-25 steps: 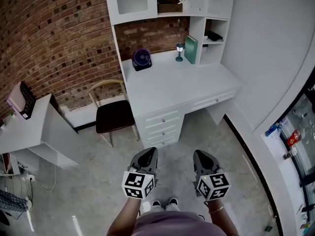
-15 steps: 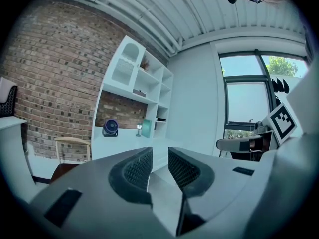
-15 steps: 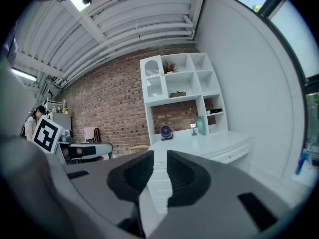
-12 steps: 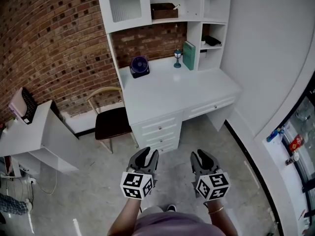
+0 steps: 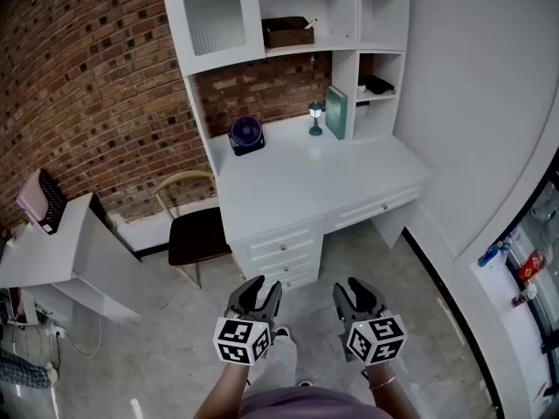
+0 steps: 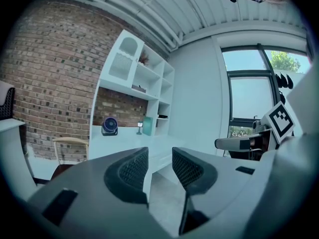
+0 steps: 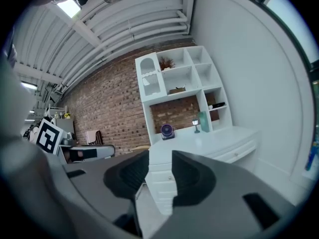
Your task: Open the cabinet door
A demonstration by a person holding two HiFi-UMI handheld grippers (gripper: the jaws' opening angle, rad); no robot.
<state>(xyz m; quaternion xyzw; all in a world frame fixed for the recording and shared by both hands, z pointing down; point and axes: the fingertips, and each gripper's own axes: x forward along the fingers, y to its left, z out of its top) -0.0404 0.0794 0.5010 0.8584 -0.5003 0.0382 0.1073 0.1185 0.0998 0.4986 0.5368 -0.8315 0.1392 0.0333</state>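
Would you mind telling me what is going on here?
A person stands in front of a white desk, a gripper in each hand. The left gripper and right gripper have just been opening their jaws, with nothing between them. The glass-fronted cabinet door above the desk looks shut, and neither gripper touches it.

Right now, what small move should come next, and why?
Probably carry the left hand-held gripper forward and up toward the closed cabinet door: its jaws have just been opening, nothing between them, but it hangs low, short of the desk.

light: even daylight | focus: sharp | edges: fisheye-bent, vignetted
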